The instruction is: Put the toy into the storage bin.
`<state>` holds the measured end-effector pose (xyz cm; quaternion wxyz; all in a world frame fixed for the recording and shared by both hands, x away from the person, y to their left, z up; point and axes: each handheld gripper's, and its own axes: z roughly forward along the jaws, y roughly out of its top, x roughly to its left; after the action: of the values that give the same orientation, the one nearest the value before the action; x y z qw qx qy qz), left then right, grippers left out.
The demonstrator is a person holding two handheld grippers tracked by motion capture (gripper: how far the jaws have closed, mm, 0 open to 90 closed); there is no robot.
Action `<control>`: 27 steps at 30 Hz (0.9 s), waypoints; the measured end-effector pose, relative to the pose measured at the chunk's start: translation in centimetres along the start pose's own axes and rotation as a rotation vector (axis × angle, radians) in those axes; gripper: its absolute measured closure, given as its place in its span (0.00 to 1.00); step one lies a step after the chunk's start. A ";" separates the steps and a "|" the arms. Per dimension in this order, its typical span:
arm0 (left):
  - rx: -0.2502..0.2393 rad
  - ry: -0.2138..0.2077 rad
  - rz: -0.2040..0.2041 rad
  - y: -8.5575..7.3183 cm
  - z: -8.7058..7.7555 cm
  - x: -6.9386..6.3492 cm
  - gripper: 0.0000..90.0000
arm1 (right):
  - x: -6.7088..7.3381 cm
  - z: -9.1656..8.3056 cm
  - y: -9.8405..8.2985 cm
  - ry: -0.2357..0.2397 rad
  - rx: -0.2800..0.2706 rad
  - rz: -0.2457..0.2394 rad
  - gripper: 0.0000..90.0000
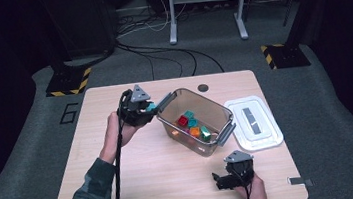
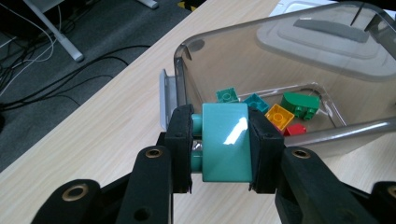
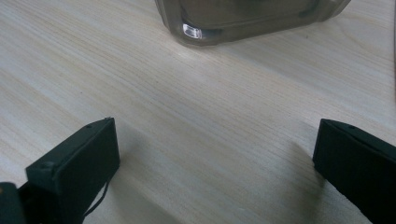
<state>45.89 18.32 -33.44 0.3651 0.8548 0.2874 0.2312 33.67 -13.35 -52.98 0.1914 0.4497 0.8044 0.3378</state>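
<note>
My left gripper [image 2: 225, 144] is shut on a teal toy brick [image 2: 225, 142], clamped between both black pads. In the high view that left gripper [image 1: 148, 107] holds the teal brick [image 1: 150, 106] just outside the left end of a clear plastic bin [image 1: 218, 109]. Several bricks lie in the bin: red [image 1: 182, 121], teal [image 1: 189, 114], orange [image 1: 195, 132] and green [image 1: 205, 133]. My right gripper [image 3: 215, 158] stands open over bare wood, nothing between its jaws, near the table's front edge [image 1: 219, 182].
The bin's white lid [image 1: 253, 121] lies flat to the right of the bin. The wooden table [image 1: 124, 186] has free room at the left and front. Cables and metal stand legs [image 1: 174, 29] sit on the floor beyond the far edge.
</note>
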 end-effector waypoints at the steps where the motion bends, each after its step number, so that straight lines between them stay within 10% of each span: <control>1: 0.000 0.002 0.001 0.3 0.2 0.1 0.74 | 0.0 0.0 0.0 0.000 0.000 0.000 0.00; 27: 0.032 -0.017 -0.004 3.7 5.0 -0.2 0.74 | 0.0 0.1 0.1 -0.001 -0.001 0.001 0.00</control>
<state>50.01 13.64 -33.79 0.3545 0.8618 0.2896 0.2186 33.74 -13.30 -52.99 0.1918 0.4503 0.8039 0.3379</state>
